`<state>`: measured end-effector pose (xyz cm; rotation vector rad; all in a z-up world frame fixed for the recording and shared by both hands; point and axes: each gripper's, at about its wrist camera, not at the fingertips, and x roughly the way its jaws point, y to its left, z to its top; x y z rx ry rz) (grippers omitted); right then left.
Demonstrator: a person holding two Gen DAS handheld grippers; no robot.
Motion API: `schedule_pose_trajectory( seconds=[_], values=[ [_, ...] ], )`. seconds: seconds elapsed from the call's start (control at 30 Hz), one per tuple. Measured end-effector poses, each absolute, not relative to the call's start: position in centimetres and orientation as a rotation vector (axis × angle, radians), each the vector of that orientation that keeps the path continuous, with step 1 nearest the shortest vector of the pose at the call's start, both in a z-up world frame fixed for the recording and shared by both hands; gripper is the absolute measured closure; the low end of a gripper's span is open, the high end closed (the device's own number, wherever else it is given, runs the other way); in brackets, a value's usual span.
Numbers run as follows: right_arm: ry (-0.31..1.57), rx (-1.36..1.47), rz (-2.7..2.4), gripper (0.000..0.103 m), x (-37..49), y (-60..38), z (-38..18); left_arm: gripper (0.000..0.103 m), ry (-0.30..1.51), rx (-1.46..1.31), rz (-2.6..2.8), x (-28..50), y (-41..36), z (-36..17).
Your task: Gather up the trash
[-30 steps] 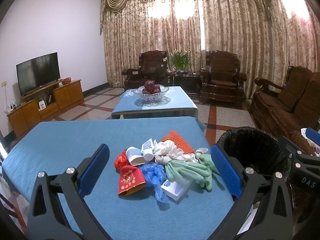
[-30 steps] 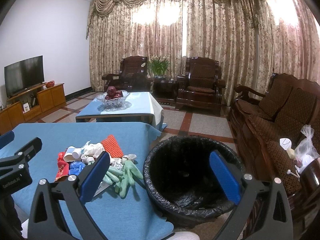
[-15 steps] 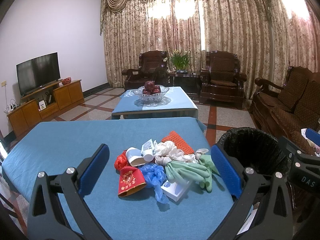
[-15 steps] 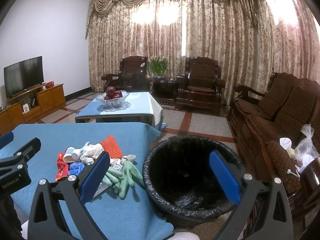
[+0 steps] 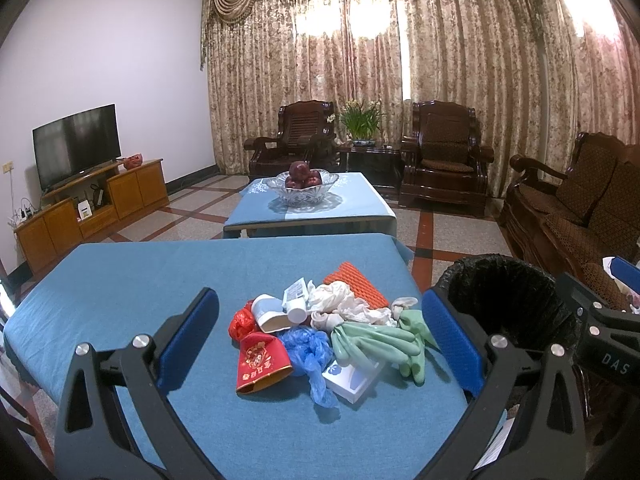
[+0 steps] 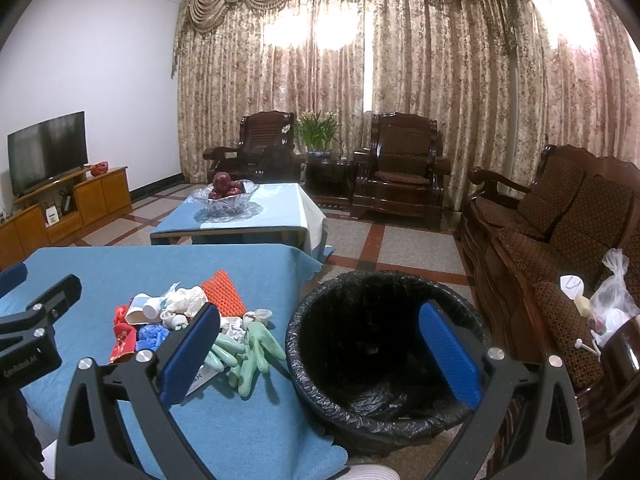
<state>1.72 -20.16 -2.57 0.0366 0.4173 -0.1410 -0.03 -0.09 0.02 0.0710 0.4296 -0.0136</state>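
Note:
A pile of trash lies on the blue-clothed table [image 5: 120, 280]: green rubber gloves [image 5: 376, 340], a red packet [image 5: 260, 364], a blue plastic bag [image 5: 308, 348], a white box [image 5: 352, 376], orange foam netting [image 5: 356, 284], white crumpled plastic [image 5: 336, 304] and a paper cup [image 5: 268, 312]. The black-lined bin [image 6: 376, 352] stands on the floor to the table's right. My left gripper [image 5: 320, 340] is open and empty, above the near side of the pile. My right gripper [image 6: 316, 352] is open and empty, above the bin's near left rim. The gloves also show in the right wrist view [image 6: 248, 352].
A second blue table with a glass fruit bowl [image 5: 302, 188] stands behind. Wooden armchairs [image 5: 444, 164] and a sofa [image 6: 560, 240] line the back and right. A TV [image 5: 76, 144] on a cabinet is at the left. A plastic bag [image 6: 612, 300] lies on the sofa.

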Motion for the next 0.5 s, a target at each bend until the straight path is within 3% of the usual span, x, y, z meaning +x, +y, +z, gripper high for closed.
schedule_pose_trajectory(
  seconds=[0.5],
  values=[
    [0.42,0.038,-0.14,0.006,1.67,-20.05,-2.4,0.005,0.431,0.07,-0.014,0.0,-0.08,0.0]
  ],
)
